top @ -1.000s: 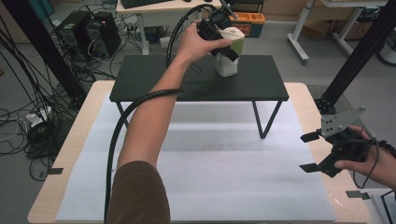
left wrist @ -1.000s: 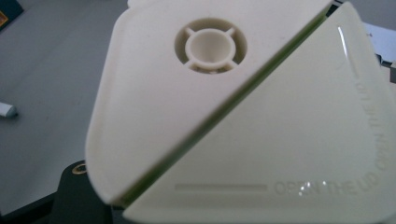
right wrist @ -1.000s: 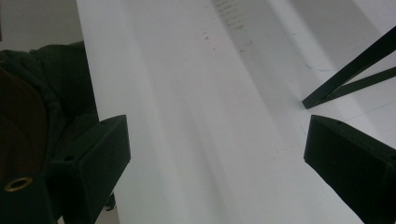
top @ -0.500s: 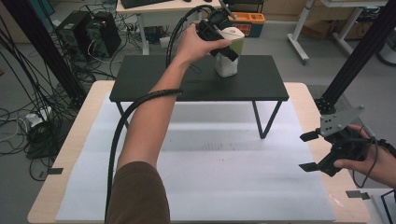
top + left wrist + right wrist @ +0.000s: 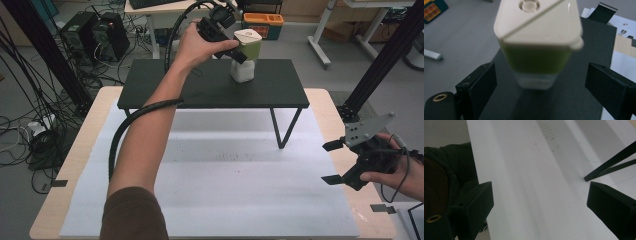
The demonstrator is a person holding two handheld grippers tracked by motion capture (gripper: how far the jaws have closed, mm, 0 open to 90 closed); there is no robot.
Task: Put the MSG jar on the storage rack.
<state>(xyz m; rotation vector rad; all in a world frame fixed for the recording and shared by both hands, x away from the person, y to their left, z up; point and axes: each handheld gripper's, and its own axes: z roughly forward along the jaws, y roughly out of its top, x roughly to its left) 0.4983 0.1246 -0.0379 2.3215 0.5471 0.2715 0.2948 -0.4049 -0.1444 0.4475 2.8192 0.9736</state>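
Observation:
A small container [image 5: 245, 57] with a cream lid, a green band and a pale base stands upright on the black raised shelf [image 5: 190, 92] at the far side of the table. My left gripper [image 5: 244, 51] is reached out over the shelf and stands open around the container. In the left gripper view the container [image 5: 537, 50] sits between the wide-apart jaws of the left gripper [image 5: 540, 75], and neither jaw touches it. My right gripper [image 5: 329, 162] is held open near the table's right edge, above the white sheet [image 5: 215, 190], with nothing between its jaws [image 5: 539, 192].
The shelf's thin black legs [image 5: 282, 127] come down onto the sheet right of centre. A black frame post [image 5: 380, 60] rises past the table's right side. Cables and computer cases [image 5: 95, 35] lie on the floor at the left, and an orange box [image 5: 262, 20] sits behind.
The left hand has drawn slightly back to the left while the container stays in place on the shelf. The right gripper has hardly moved.

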